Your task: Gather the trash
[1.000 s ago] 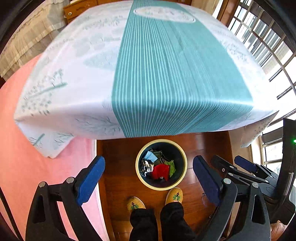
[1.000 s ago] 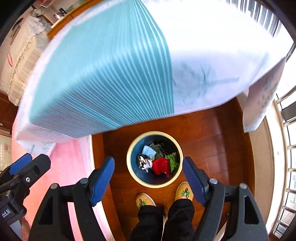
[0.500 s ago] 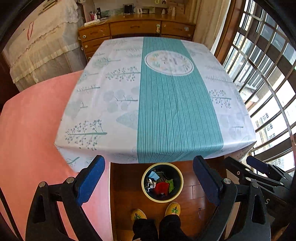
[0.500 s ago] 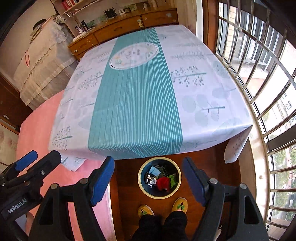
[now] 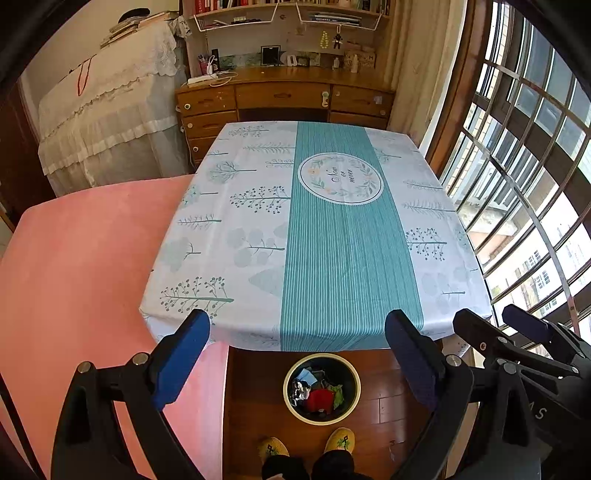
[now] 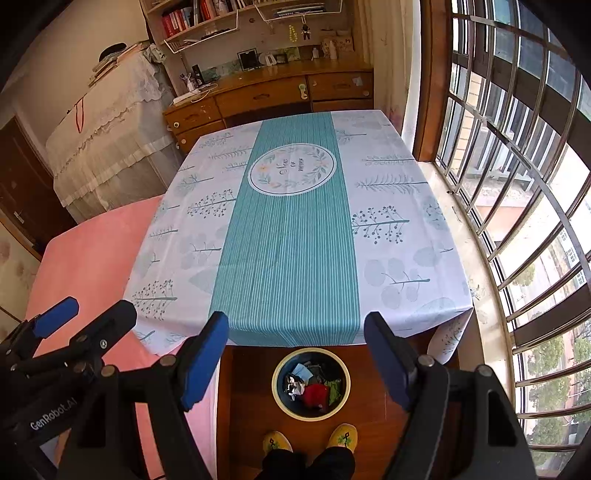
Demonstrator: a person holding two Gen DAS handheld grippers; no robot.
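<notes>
While both hand-held grippers (image 5: 295,354) (image 6: 295,354) hang spread wide and empty, the trash bin (image 5: 321,388) sits on the floor below them.

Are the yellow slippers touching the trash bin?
Apart. In the right wrist view, a strip of wooden floor shows between the yellow slippers and the trash bin.

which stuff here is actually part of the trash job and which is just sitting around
Part of the job:
- bin on the floor, holding trash
- left tongs, open and empty
- right tongs, open and empty

Just there:
- table under its tablecloth, nothing on it
- pink bed
- wooden dresser with clutter
- bookshelves
- slippers on the person's feet
</notes>
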